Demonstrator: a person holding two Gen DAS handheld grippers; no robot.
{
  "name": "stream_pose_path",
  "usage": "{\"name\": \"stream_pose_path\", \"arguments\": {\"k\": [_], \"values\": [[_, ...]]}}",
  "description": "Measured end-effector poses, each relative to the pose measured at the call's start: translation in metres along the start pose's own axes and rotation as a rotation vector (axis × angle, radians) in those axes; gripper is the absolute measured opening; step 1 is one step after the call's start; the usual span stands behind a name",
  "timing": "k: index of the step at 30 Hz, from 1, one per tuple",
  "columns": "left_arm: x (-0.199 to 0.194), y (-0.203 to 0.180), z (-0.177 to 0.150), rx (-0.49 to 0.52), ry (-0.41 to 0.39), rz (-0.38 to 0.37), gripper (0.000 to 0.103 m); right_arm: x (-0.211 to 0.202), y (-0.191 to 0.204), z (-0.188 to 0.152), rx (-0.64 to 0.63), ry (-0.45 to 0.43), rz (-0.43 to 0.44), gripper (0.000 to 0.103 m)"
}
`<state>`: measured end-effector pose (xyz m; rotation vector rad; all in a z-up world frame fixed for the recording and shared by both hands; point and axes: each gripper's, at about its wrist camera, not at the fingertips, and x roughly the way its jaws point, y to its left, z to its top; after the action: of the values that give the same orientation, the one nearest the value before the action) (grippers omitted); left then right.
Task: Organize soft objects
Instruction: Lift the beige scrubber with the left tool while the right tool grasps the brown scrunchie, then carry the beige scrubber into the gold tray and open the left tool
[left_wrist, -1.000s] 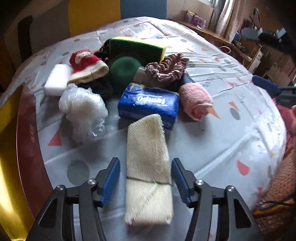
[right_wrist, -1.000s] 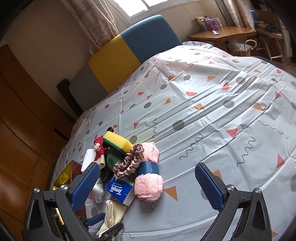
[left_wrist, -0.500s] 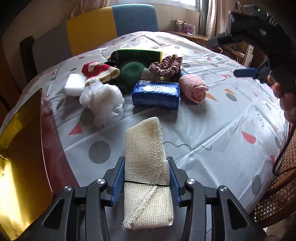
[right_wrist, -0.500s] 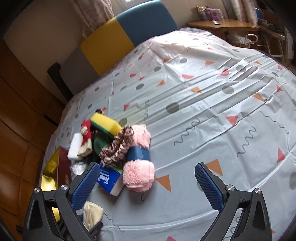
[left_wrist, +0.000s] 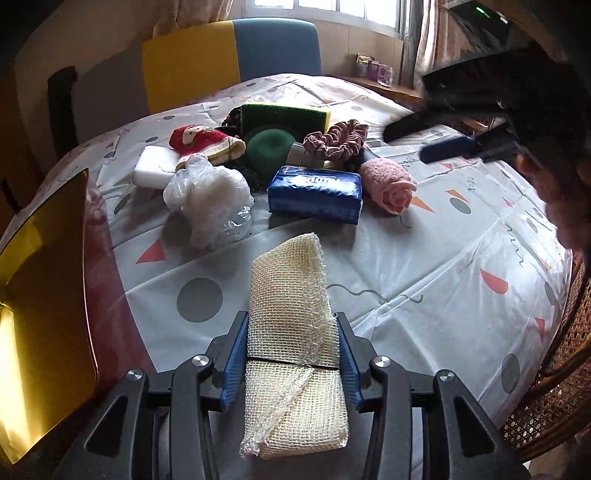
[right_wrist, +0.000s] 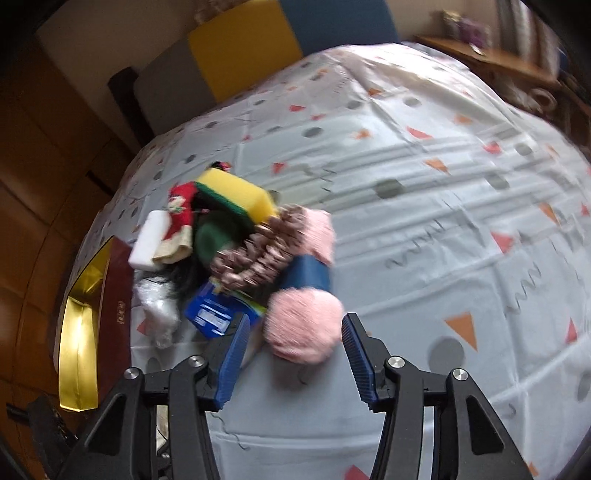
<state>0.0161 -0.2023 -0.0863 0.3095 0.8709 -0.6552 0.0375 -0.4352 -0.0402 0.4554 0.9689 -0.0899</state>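
The left gripper (left_wrist: 291, 354) is clamped on a cream mesh cloth (left_wrist: 291, 332), its blue pads pressing both long sides at the near edge of the table (left_wrist: 424, 258). The right gripper (right_wrist: 291, 354) is closing, with a rolled pink towel (right_wrist: 304, 326) between its jaws; the pads have not yet met the towel, so nothing is held there. The remaining soft items lie heaped toward the left side of the table: a blue tissue pack (left_wrist: 316, 194), a crumpled plastic bag (left_wrist: 208, 199), a white sponge (left_wrist: 151, 171), a red knitted hat (left_wrist: 203, 142), a green-and-yellow sponge (left_wrist: 284, 116) and a brown scrunchie (left_wrist: 334, 140). A gold-lined box (left_wrist: 44, 295) stands open at the left edge, probably the destination. Risks: the towel touches the tissue pack and a blue item behind it, so the left pad may catch the pack; a grip on the towel's fluffy end alone may let the roll unwind; the cloth's free end may drag across the table.
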Motion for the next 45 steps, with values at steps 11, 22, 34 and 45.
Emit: {"name": "stream_pose_path", "arguments": {"k": [11, 22, 34, 45], "values": [[0.0, 0.001, 0.0, -0.011, -0.004, -0.006, 0.044, 0.058, 0.043, 0.051, -0.095, -0.011, -0.181, 0.084], [0.0, 0.002, -0.001, -0.023, -0.007, -0.008, 0.044, 0.011, 0.002, 0.034, -0.086, -0.027, -0.169, 0.012], [-0.003, 0.001, 0.003, -0.021, 0.011, -0.005, 0.043, 0.046, -0.04, 0.009, -0.064, 0.16, -0.247, 0.014], [-0.087, 0.043, 0.03, -0.216, -0.159, -0.094, 0.043, 0.046, -0.049, 0.008, -0.045, 0.15, -0.212, 0.015]]}}
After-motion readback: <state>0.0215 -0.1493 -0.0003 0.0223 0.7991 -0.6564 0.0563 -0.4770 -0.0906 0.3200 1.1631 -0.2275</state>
